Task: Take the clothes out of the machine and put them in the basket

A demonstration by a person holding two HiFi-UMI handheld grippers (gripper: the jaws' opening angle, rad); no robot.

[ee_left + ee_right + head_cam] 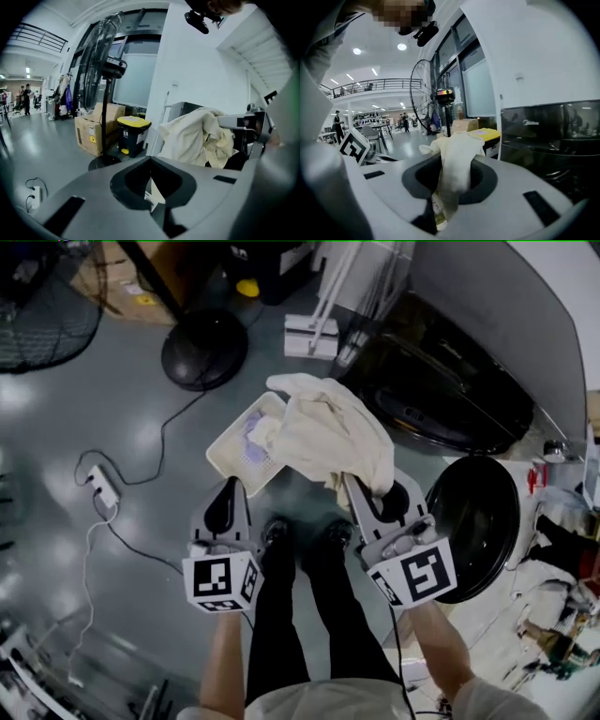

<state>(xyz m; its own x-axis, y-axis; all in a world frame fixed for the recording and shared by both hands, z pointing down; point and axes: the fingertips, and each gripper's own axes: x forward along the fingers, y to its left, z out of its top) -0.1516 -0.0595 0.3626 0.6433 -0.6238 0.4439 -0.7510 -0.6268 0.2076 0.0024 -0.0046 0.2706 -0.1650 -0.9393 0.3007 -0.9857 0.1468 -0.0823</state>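
Just over the white basket (221, 457) on the floor, a cream garment (330, 432) hangs bunched from the right gripper (354, 486), whose jaws are clamped on it; a pale purple item (251, 432) lies inside the basket; the left gripper (229, 491), alongside, holds nothing, jaws together; the machine's door (476, 521) stands open at right.
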